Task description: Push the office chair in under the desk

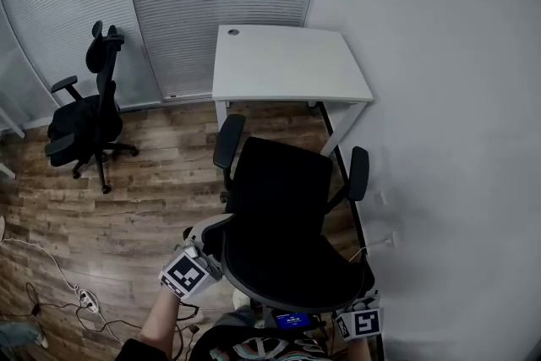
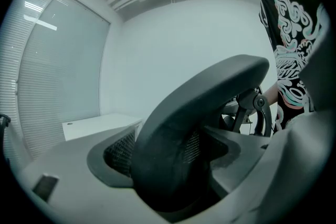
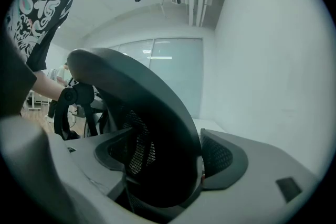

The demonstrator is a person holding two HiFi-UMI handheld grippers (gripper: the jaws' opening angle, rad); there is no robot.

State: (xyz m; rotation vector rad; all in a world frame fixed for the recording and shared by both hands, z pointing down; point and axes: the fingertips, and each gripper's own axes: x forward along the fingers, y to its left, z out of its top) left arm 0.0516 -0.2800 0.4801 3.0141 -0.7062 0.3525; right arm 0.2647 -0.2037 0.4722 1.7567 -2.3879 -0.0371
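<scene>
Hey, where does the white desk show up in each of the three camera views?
Head view: the desk is at top centre, beyond the chair back.
Left gripper view: the desk is a pale slab at lower left of centre, behind the chair back.
Right gripper view: the desk is only a thin pale sliver, just right of the chair back.
Shared landmark: the black chair back, nearer than the desk in every view.

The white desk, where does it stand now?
In the head view the white desk stands at top centre, in the corner beside the right-hand wall, directly beyond the black office chair.
</scene>
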